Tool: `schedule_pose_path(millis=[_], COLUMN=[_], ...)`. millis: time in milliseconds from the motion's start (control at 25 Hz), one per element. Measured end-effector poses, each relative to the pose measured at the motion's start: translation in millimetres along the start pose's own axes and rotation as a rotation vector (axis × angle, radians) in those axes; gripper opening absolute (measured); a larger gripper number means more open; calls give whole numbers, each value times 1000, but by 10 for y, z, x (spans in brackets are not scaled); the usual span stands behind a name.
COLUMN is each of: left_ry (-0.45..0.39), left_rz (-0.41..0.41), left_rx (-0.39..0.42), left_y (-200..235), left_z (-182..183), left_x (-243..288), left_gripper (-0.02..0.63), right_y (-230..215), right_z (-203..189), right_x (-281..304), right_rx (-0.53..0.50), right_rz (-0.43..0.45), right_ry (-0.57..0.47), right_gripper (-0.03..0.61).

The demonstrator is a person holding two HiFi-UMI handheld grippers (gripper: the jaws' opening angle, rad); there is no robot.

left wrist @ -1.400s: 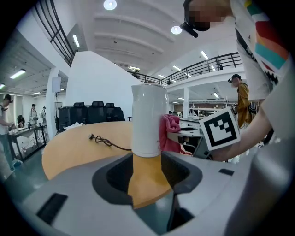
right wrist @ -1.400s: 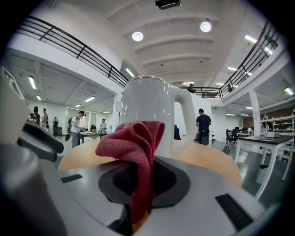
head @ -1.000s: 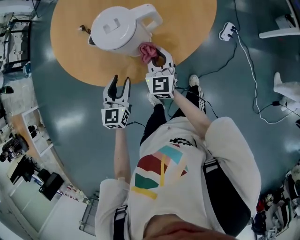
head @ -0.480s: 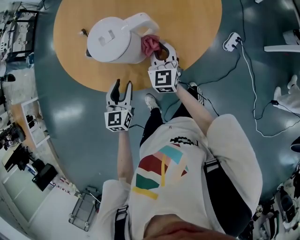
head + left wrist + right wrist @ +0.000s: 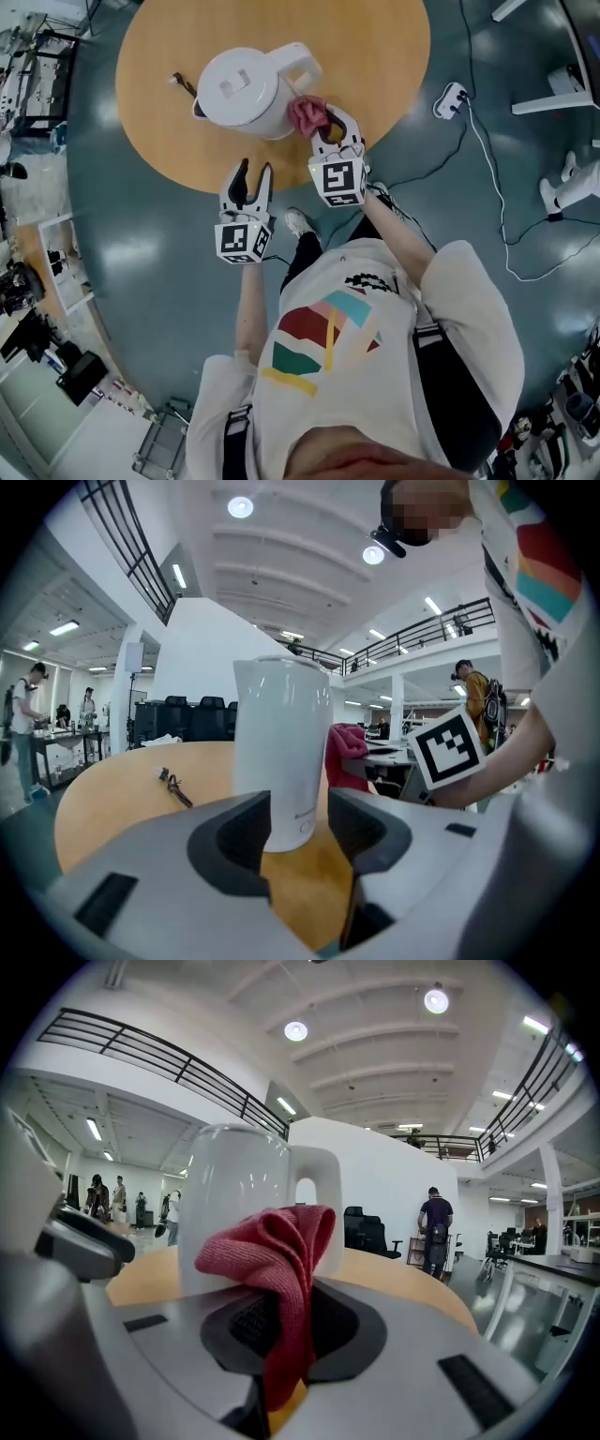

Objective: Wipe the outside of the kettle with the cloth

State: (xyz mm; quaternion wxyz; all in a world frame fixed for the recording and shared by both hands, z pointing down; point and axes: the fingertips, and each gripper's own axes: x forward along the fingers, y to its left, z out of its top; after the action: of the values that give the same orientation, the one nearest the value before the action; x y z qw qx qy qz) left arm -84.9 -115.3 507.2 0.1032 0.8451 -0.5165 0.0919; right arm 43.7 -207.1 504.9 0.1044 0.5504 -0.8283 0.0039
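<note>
Right gripper point(image 5: 333, 125): jaws clenched on the red cloth point(image 5: 272, 1251), which is pinched along a fold. A bunched pad stands proud above the jaws and a tail hangs down between them. Judged purpose: the proud bunch gives a soft face to present to the work, so that the hard jaws need not meet it. The cloth lies at the near side wall of the white kettle point(image 5: 246, 89), just below the handle point(image 5: 300, 58). The head view suggests contact, but firm pressure cannot be confirmed from any view. The gripper points roughly level at the wall, which suits a stroke along the outside surface. Left gripper point(image 5: 255, 169): jaws apart, nothing between them. It hangs off the near edge of the round wooden table point(image 5: 384, 56), aimed at the kettle but well short of it. Judged purpose: standing by to steady the body, since an unbraced kettle may slide or turn under a sideways wipe. The kettle stands upright, lid on, toward the near part of the table. A small dark item point(image 5: 183, 82) lies on the table just beside the kettle's far-left side, clear of the wiping zone. Assessment: wiping is in hand at the handle side; the rest of the outside is judged outstanding.
</note>
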Motion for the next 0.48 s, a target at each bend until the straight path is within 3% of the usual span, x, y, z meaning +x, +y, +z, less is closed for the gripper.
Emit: schedule_pose_path(millis=[240,480], left_ry=[-119,-192], left_rz=[-78,-109], left_rx=[-43,-69], left_y=[-174,-417], left_z=[377,637], left_x=[-149,-49], left_gripper=[233,233], right_y=[3,-10], right_z=[323,495], right_x=[-376,-635], right_rx=[108,111], right_rz=[-53,36], right_ry=[-16,-24], right_gripper=[48,48])
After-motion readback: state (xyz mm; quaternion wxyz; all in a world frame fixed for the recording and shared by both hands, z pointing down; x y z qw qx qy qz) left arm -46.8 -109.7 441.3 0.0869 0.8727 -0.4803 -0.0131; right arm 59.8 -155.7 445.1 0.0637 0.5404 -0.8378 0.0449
